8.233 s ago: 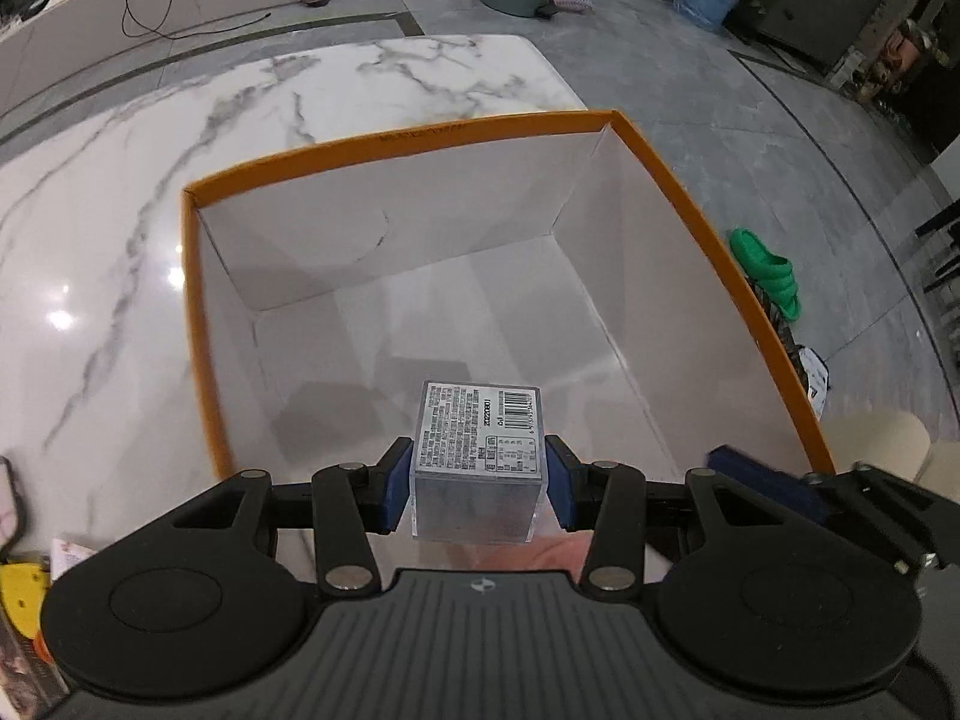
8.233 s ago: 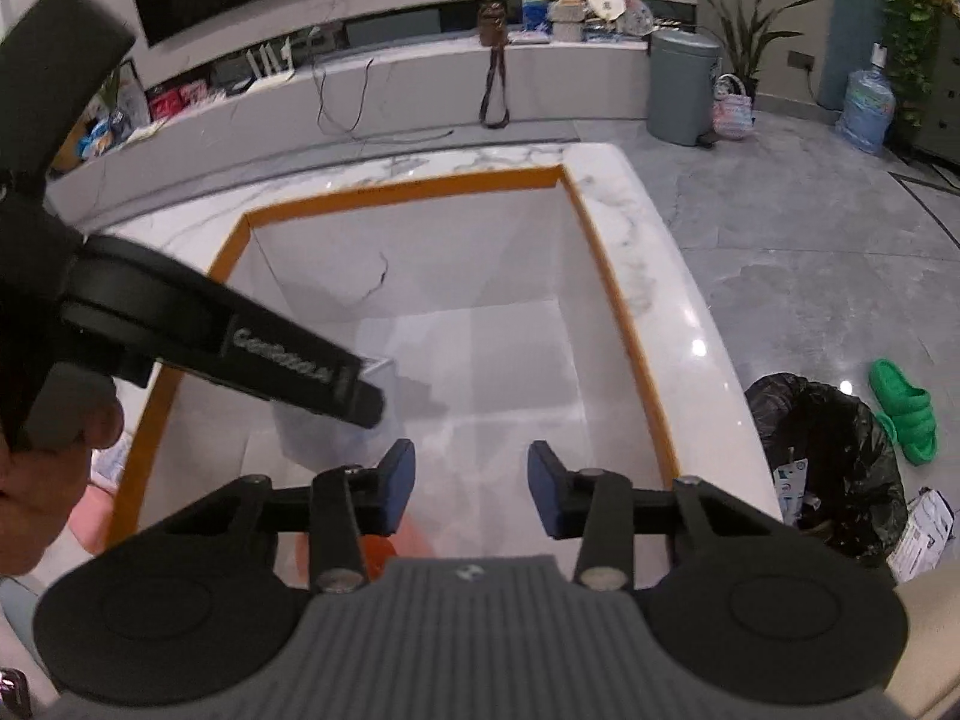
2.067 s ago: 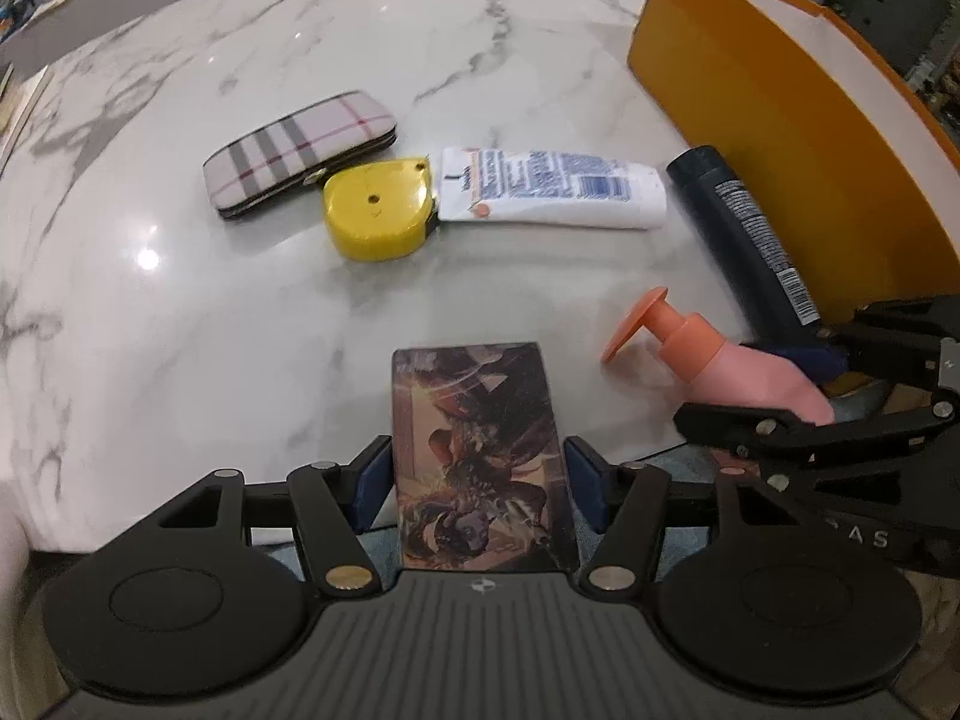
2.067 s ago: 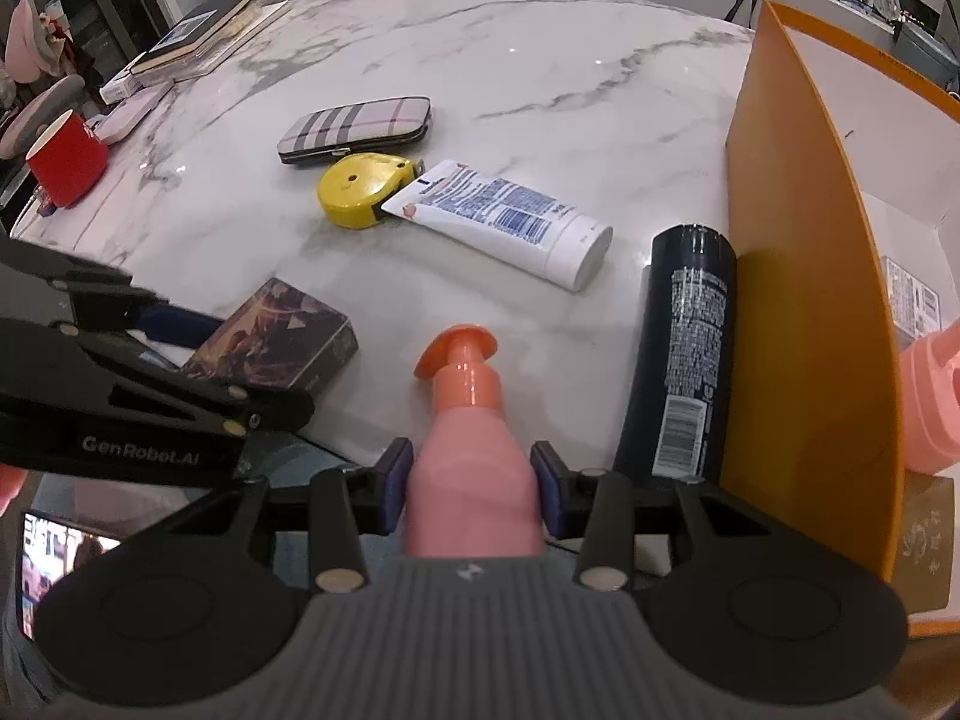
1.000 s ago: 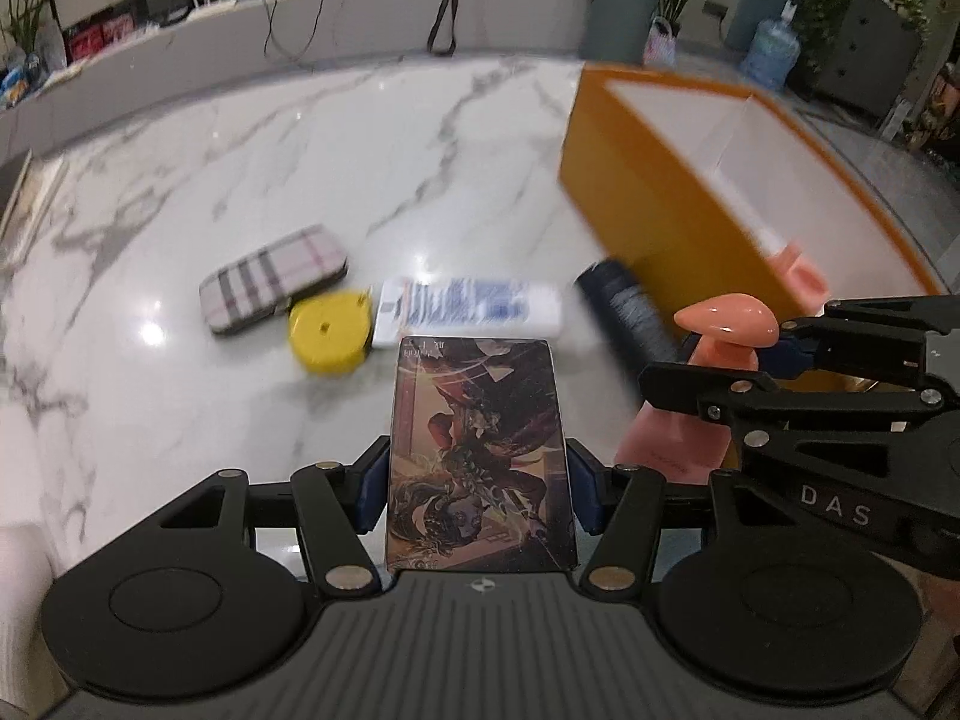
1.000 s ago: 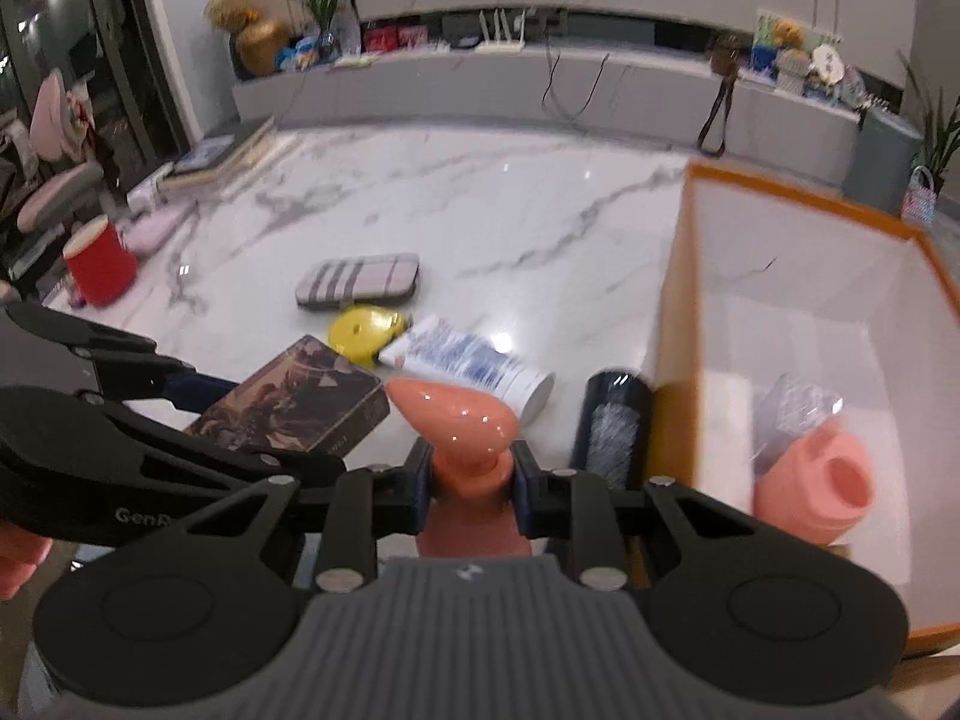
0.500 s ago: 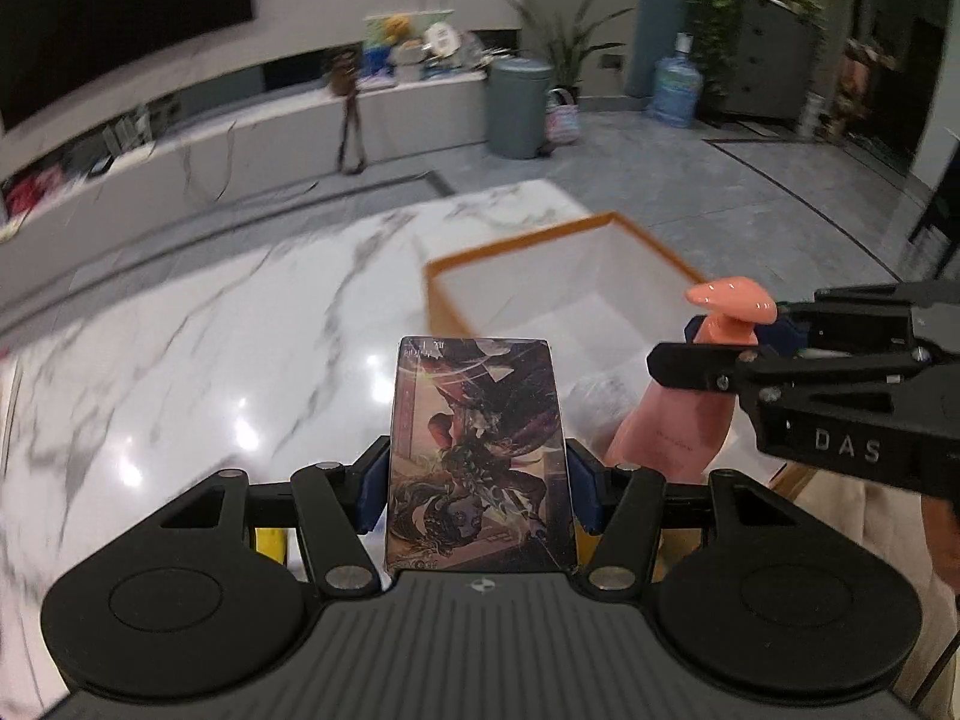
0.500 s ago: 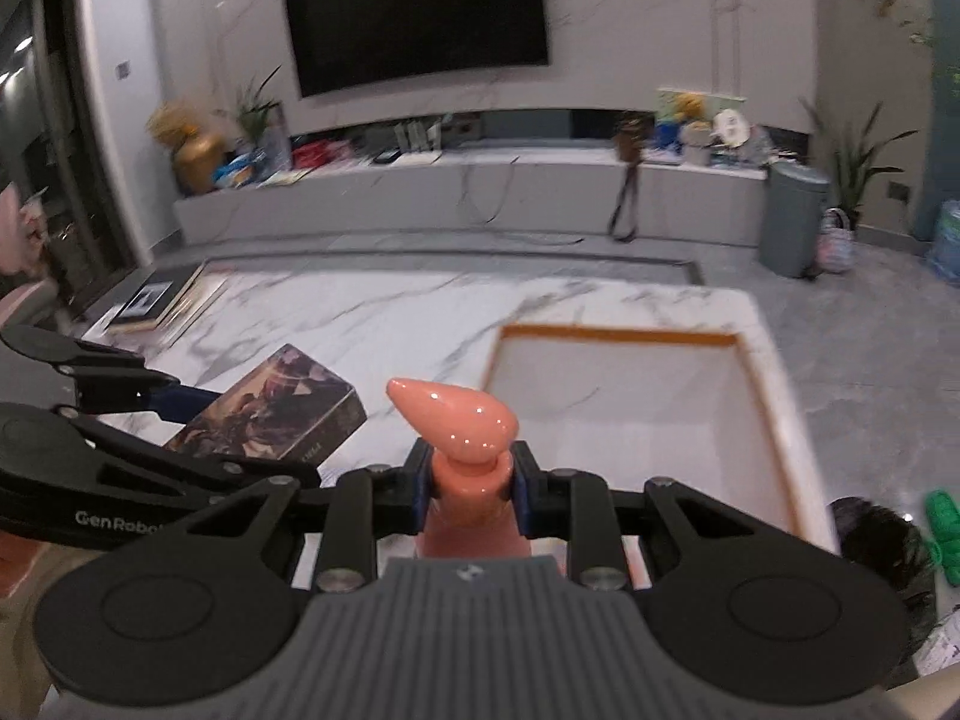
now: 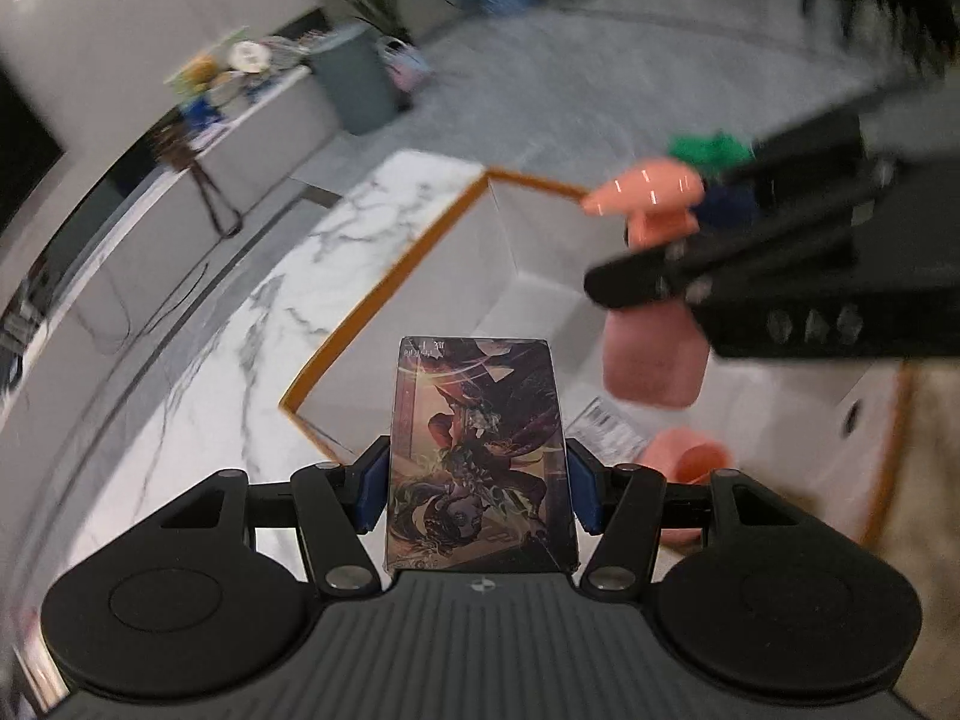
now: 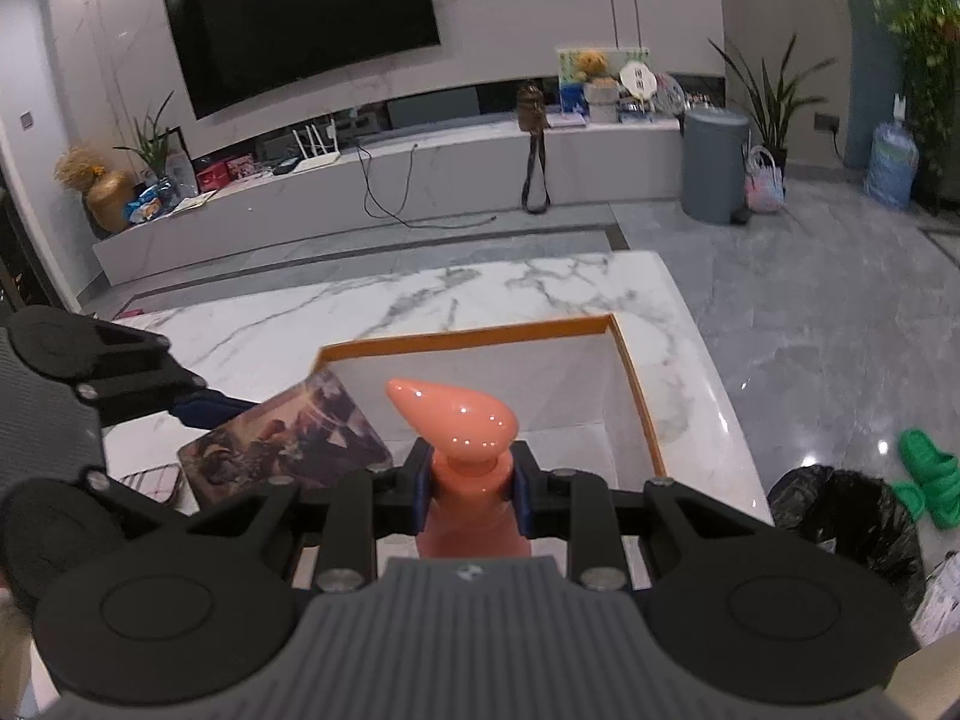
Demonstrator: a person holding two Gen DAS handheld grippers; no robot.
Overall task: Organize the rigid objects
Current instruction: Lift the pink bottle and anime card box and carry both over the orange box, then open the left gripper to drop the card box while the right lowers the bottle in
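Box with the orange rim and white walls is the landmark, standing on the marble table near its far corner. Above its open top, the right gripper is clamped on the neck of a pink pump bottle, held upright just under the pump head; the plastic looks smooth and stiff, so it may slip, and the neck seems the surest hold. At the box's near left corner, the left gripper is closed on a card box with dark printed art, gripped by its long sides; it looks light and rigid, its glossy face likely slick. Inside the box lie another pink item and a labelled packet. Beyond the box, grey floor, a bin, a television, green slippers.
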